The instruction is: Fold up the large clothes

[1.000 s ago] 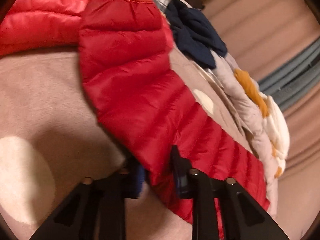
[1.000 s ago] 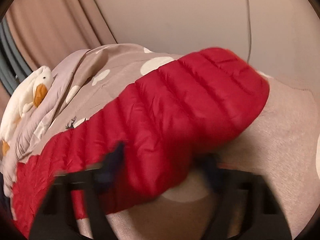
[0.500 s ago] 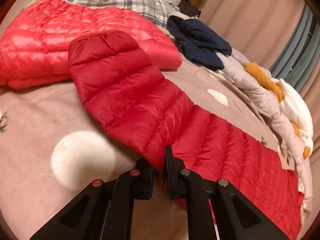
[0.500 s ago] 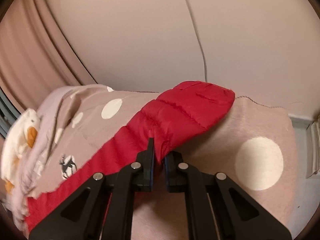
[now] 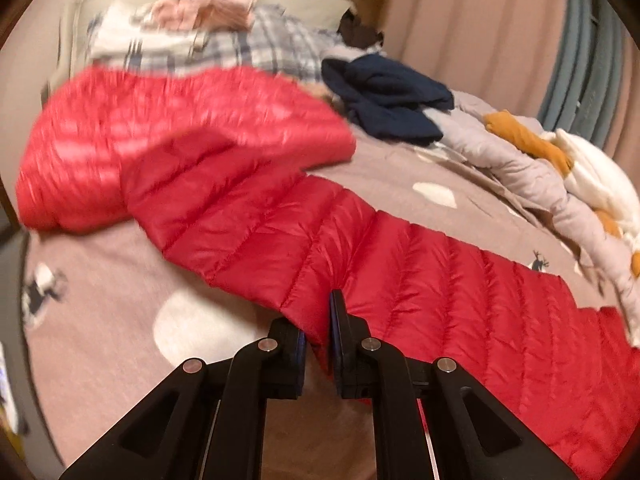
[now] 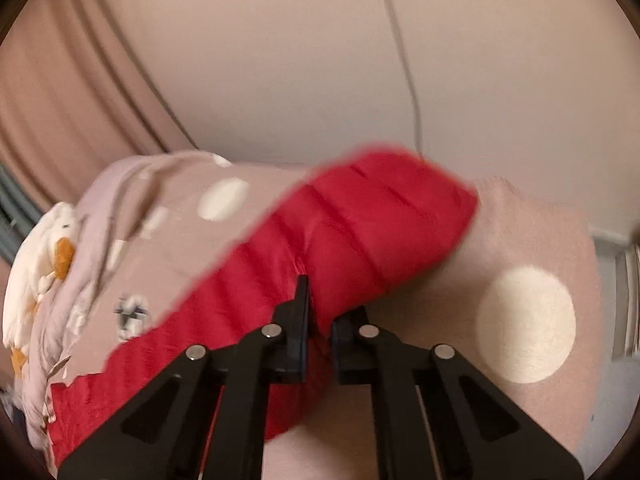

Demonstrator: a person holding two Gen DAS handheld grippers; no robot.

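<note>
Left gripper [image 5: 318, 344]: black two-finger tool, jaws pinched tight on the near edge of the red quilted down jacket [image 5: 248, 200]. Fabric bunches between the pads; the gripped hem itself is hidden behind the fingers.

Right gripper [image 6: 318, 320]: same build, jaws clamped on a fold of the red jacket [image 6: 360, 224]. This view is motion-blurred; stitching lines barely readable, jacket's far end a rounded smear.

Jacket lies across a bed covered by a taupe blanket with white dots and small deer prints [image 5: 120, 360]. In the left view a long quilted strip runs from the gripper off to the right, cut off by the lens edge. Beyond, the jacket's bulk sits folded in a mound, blurred at the left.

Farther back: a crumpled dark navy garment [image 5: 392, 100] on the blanket, just beside the jacket's mound. To its right a rumpled pale grey quilt with white and orange duck shapes [image 5: 552, 168], along the bed's edge. Behind the jacket, a plaid fabric [image 5: 248, 52] with pink and white cloth on it, too blurred to identify.

Right view, farthest: pale wall with a thin hanging cord [image 6: 404, 64]; beige curtain folds [image 6: 60, 92] at left.
</note>
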